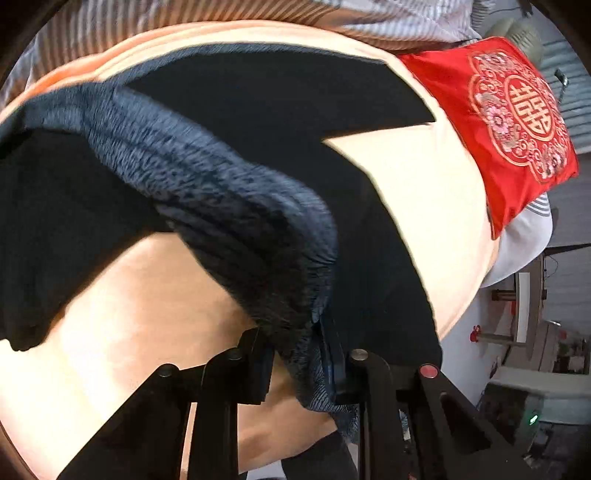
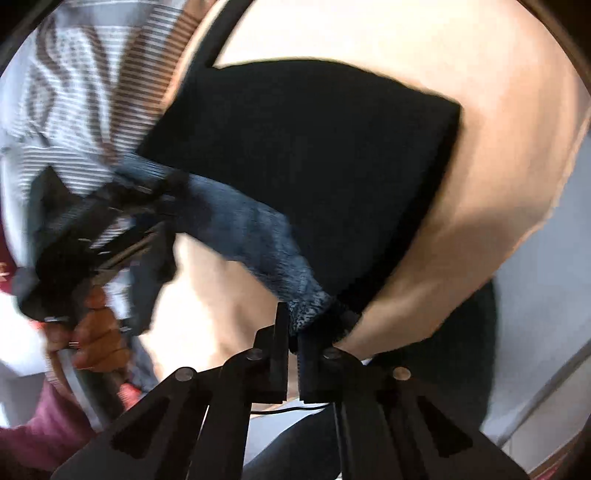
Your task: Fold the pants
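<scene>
The black pants (image 1: 258, 110) lie spread on a peach-coloured sheet (image 1: 424, 192) covering a bed, their two legs running away from the left wrist camera and parting in a V. The waistband (image 1: 229, 192) has turned over to show a fuzzy blue-grey lining, and this band rises off the sheet in a thick ridge between the two grippers.

The left gripper (image 1: 301, 354) has its fingers (image 1: 334, 358) clamped on one end of that fuzzy band, with a wad of the lining bunched between them. In the right wrist view the right gripper (image 2: 292, 341) has its fingers drawn together on the other end of the waistband (image 2: 258, 236), a nub of the fabric pinched just at the tips. From there the band stretches across to the left gripper (image 2: 110, 221), which is blurred, with the person's hand (image 2: 92, 332) wrapped round its handle and a maroon sleeve (image 2: 40, 428) below.

Beyond the pants (image 2: 314, 166), a striped grey-and-white cover (image 1: 258, 18) lies bunched along the far edge of the sheet. A red embroidered cushion (image 1: 517, 122) rests at the sheet's corner, well apart from the pants; it bears the Chinese double-happiness character in a floral medallion. No other writing can be read.
</scene>
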A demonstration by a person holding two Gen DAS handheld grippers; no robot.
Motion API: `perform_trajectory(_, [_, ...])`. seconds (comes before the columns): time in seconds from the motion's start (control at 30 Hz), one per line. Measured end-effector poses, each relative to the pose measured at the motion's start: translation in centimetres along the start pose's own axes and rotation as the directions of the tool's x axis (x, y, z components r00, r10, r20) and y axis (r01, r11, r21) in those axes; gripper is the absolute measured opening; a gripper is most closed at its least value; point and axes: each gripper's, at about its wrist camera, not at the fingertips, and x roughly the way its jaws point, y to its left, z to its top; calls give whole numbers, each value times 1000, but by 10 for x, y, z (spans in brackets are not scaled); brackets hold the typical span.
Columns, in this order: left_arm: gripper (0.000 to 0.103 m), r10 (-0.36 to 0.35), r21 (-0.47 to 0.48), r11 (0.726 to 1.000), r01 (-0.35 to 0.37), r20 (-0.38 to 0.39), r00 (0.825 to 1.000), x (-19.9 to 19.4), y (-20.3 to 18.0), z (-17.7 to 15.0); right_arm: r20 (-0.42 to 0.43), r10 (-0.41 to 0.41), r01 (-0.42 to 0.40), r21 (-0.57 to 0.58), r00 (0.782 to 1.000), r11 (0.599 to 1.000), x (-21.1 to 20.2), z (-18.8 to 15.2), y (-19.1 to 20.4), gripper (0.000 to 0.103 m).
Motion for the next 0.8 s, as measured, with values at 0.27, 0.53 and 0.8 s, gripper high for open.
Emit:
perform_trajectory(0.27, [23,-90,8,996,90,78,993,-39,-38,45,-22,142,-143,-134,990,981,-59,79,53,3])
perform_trajectory(0.53, [23,-75,-76,993,86,134,988,-39,-54,128,-16,192,-190,-257,981,948,-98,210,110,3])
perform_trajectory(0.8, [23,-3,-155,988,26,153,988,-6,-49,206,-55,126,-137,-319,990,938,-74,354,138,3])
